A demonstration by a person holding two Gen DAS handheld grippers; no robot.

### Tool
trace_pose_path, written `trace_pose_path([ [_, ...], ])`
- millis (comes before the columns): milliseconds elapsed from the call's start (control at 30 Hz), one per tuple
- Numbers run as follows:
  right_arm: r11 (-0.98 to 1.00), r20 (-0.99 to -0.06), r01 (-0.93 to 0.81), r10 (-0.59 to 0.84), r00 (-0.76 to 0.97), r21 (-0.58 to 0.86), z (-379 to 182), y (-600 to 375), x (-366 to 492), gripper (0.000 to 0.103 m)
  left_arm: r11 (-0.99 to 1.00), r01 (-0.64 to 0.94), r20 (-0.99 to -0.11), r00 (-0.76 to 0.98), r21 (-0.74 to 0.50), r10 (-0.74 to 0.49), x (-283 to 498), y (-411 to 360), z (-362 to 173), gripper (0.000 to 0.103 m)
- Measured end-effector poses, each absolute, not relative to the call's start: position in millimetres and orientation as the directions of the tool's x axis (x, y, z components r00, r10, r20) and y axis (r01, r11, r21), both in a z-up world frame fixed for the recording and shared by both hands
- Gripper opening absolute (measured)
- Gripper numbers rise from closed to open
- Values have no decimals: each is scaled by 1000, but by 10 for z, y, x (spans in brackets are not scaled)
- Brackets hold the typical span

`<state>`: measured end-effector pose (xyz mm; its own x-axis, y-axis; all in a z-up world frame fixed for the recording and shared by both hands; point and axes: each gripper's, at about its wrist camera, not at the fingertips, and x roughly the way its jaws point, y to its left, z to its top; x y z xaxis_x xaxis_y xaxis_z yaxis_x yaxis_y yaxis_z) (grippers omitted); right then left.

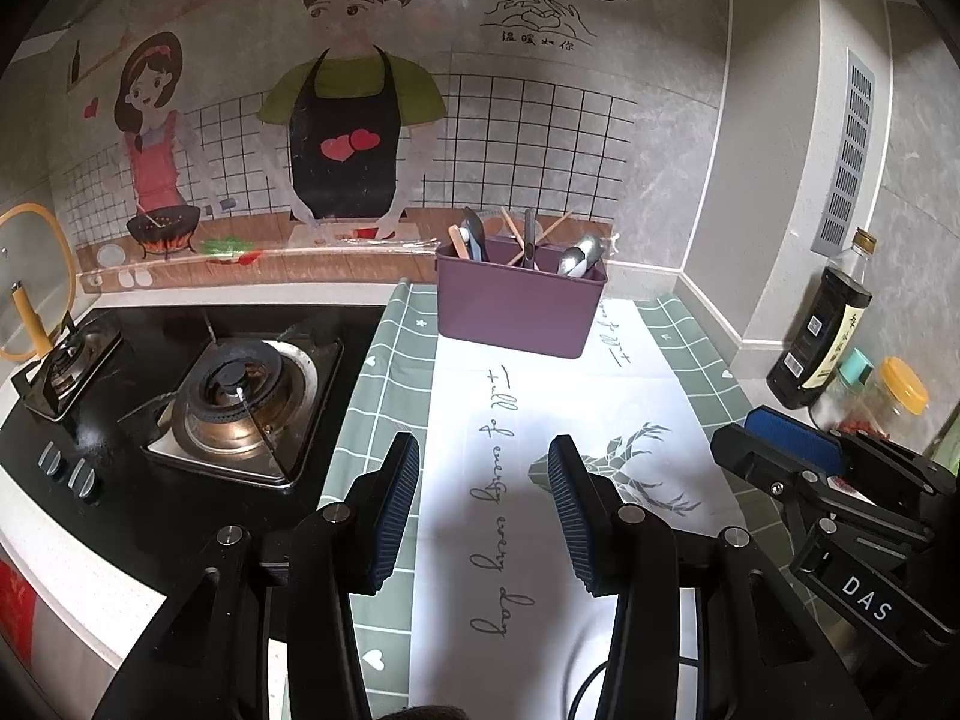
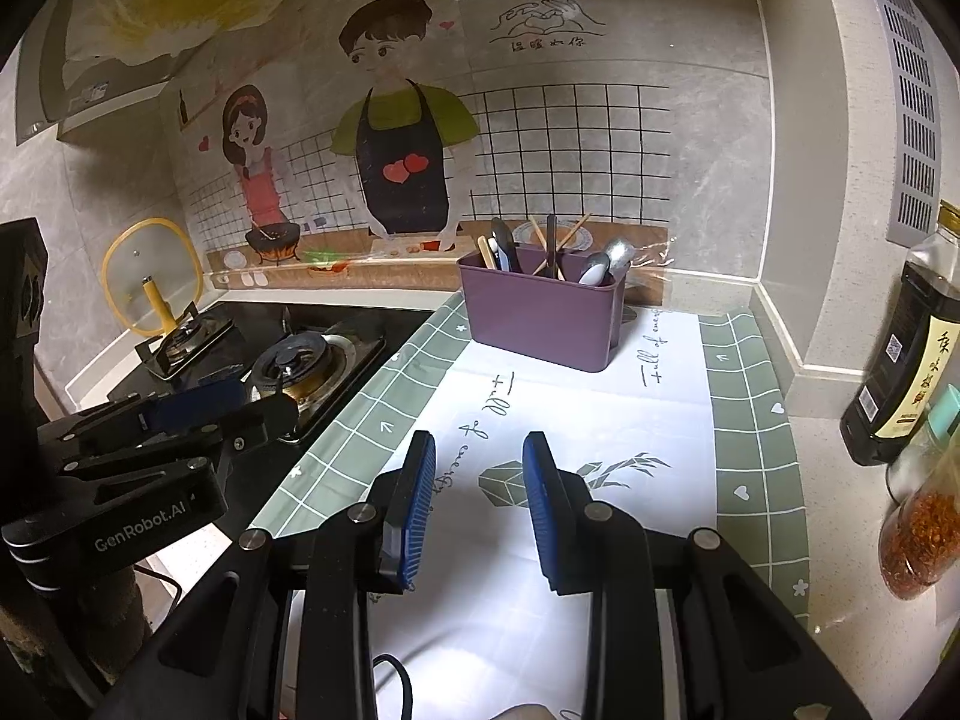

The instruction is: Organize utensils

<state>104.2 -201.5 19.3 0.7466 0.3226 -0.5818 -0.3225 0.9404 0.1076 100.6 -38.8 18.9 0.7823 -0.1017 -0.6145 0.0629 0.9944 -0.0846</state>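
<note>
On the left, the gas hob (image 1: 198,408) is seen, with nothing of the task on it. The left gripper (image 1: 483,504) is held above the patterned mat (image 1: 600,396), its jaws released and empty. Further along, the purple caddy (image 1: 519,306) is found at the back of the surface, and the utensils (image 1: 528,240) are stood upright in its compartments: spoons, chopsticks, a dark handle. No loose utensil is seen on the mat, so the sorting is judged nearly or fully done. The right gripper (image 2: 477,504) is likewise held parted, with nothing between its jaws. The caddy's dividers cannot be made out, and the bottles (image 2: 906,360) at far right are cut off.
</note>
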Motion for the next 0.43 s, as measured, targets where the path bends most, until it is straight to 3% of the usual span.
trace_pose_path([
  [433,944,-571,-318,312,759,92,269,-2056,1062,29,994,41,-626,774,-97,-93,1120,-368,213,46],
])
